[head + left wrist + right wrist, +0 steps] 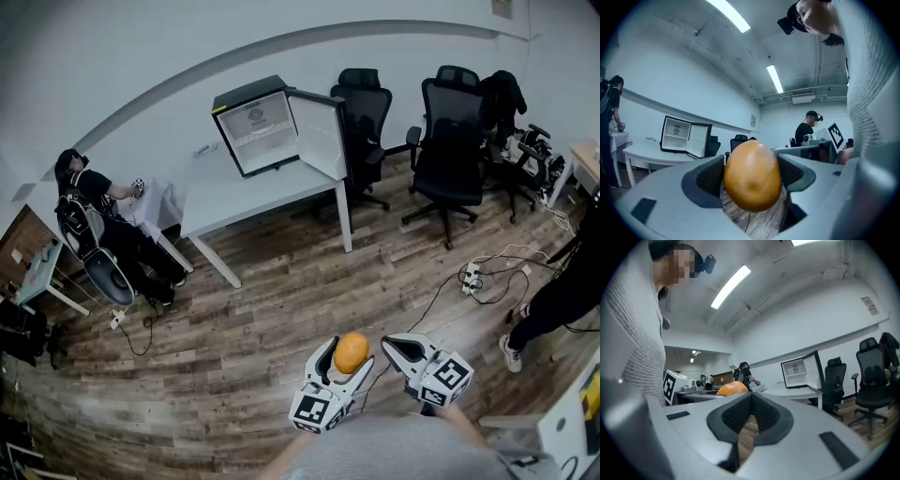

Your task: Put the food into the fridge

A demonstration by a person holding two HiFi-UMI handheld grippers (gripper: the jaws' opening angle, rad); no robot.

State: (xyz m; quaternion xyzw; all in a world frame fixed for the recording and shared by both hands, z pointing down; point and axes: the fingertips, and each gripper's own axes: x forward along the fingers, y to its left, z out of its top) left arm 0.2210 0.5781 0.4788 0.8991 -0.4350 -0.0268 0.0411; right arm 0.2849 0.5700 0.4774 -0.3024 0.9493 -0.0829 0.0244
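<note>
An orange, egg-shaped piece of food [351,352] sits between the jaws of my left gripper [350,359], which is shut on it; in the left gripper view the orange food [752,176] fills the gap between the dark pads [708,177]. My right gripper [395,350] is beside it, shut, with nothing between its pads [740,416]. The small black fridge [264,127] stands on a white table [225,195] far ahead, with its door [320,131] swung open and a white inside. The fridge [685,135] also shows in the left gripper view, and the fridge [800,369] in the right gripper view.
Black office chairs [452,141] stand right of the table. A person in black [98,217] sits at the far left. Cables and a power strip [472,277] lie on the wood floor at right. Another person's leg and shoe [514,349] stand at the right edge.
</note>
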